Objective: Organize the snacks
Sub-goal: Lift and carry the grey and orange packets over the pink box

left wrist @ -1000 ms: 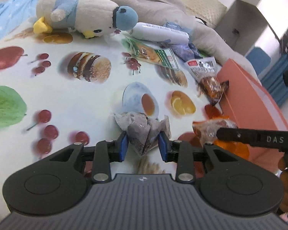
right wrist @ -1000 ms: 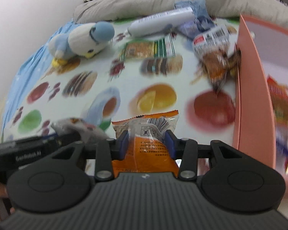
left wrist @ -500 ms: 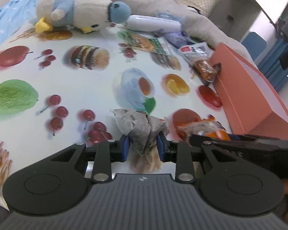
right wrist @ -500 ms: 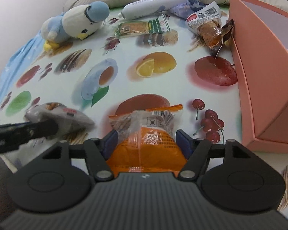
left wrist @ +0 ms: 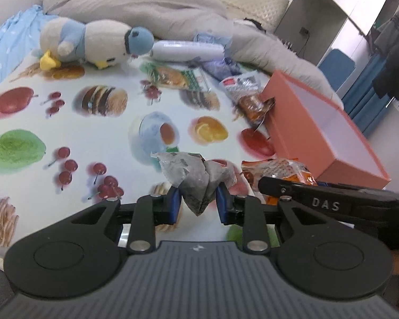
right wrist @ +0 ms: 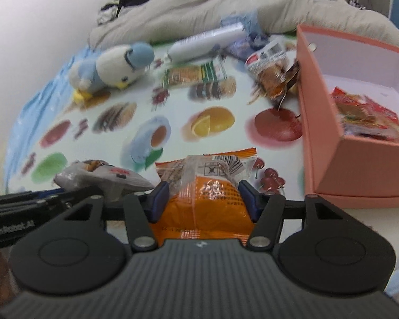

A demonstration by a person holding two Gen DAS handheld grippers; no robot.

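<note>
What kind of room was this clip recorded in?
Most likely a bedroom. The snacks lie on a food-print sheet spread over a bed, with a rumpled grey duvet and a plush penguin at the far end, and a wardrobe beyond.

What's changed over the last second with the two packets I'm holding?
Both stay gripped: the left gripper holds the grey packet, the right gripper the orange packet. Both have lifted, bringing the open pink box nearer. Snacks by the plush penguin lie unmoved.
</note>
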